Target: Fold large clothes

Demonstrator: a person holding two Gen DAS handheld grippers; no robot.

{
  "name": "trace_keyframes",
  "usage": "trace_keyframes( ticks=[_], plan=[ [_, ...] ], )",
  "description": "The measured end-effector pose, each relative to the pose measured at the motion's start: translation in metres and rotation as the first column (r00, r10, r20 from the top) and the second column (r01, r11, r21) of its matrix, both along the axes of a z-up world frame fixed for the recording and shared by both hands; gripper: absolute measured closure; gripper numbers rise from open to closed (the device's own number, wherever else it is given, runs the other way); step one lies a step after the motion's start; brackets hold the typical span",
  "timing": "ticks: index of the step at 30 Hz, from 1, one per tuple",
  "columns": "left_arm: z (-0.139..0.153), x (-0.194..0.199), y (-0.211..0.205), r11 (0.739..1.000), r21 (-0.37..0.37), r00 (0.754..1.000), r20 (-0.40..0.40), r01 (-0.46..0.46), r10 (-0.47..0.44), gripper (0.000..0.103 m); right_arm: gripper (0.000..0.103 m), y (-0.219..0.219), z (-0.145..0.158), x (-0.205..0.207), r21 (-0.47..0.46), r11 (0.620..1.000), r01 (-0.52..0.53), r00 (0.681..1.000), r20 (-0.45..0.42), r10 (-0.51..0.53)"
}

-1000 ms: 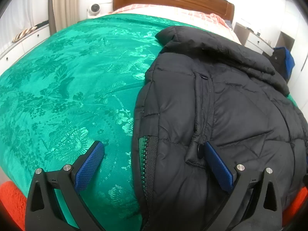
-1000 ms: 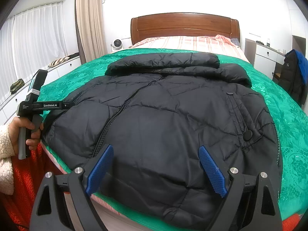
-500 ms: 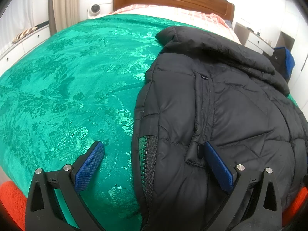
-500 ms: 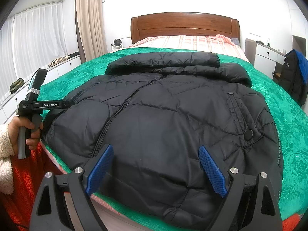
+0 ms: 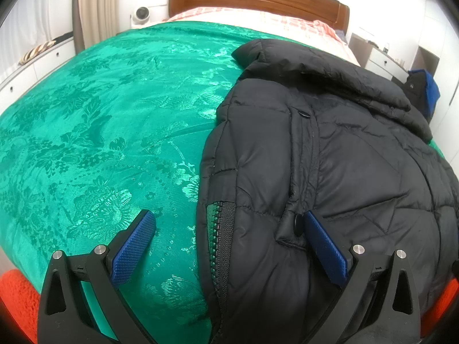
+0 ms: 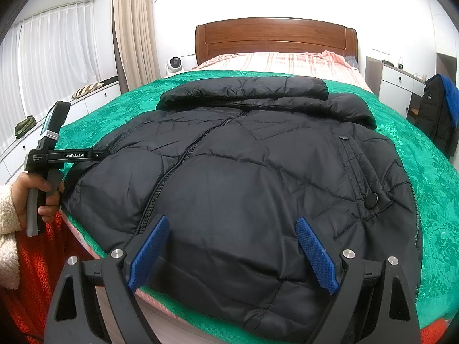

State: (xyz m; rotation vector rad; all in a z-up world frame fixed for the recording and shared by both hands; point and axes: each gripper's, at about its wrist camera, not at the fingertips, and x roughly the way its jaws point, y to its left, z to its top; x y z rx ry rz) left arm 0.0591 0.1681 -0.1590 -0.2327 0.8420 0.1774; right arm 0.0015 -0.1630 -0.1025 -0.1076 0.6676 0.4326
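Note:
A large black puffer jacket (image 6: 258, 172) lies front up on the green bedspread (image 6: 430, 195), zipped, hood toward the headboard. In the left wrist view the jacket (image 5: 330, 157) fills the right half. My left gripper (image 5: 229, 238) is open, straddling the jacket's left hem edge near the zipper, holding nothing. It also shows at the left of the right wrist view (image 6: 86, 154), held by a hand. My right gripper (image 6: 232, 246) is open and empty just above the jacket's bottom hem at the bed's foot.
A wooden headboard (image 6: 275, 37) and pink striped sheet (image 6: 281, 60) are at the far end. White drawers (image 6: 398, 86) and a chair with a dark coat (image 6: 439, 114) stand right. Curtains and a low white cabinet (image 6: 86, 97) run along the left. Red fabric (image 6: 43, 272) hangs below the bed edge.

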Motion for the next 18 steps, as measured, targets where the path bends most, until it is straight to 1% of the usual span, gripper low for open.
trace_keyframes(
  ticks=[10,18],
  plan=[
    [0.0,0.0,0.0,1.0,0.0,1.0,0.0,0.0,0.0,0.0,0.013,0.0,0.0,0.0,0.002,1.0,0.001,1.0,0.003,-0.001],
    [0.0,0.001,0.002,1.0,-0.003,1.0,-0.003,0.0,0.0,0.0,0.013,-0.01,0.005,0.001,0.022,0.999,0.037,0.999,0.019,-0.037]
  ],
)
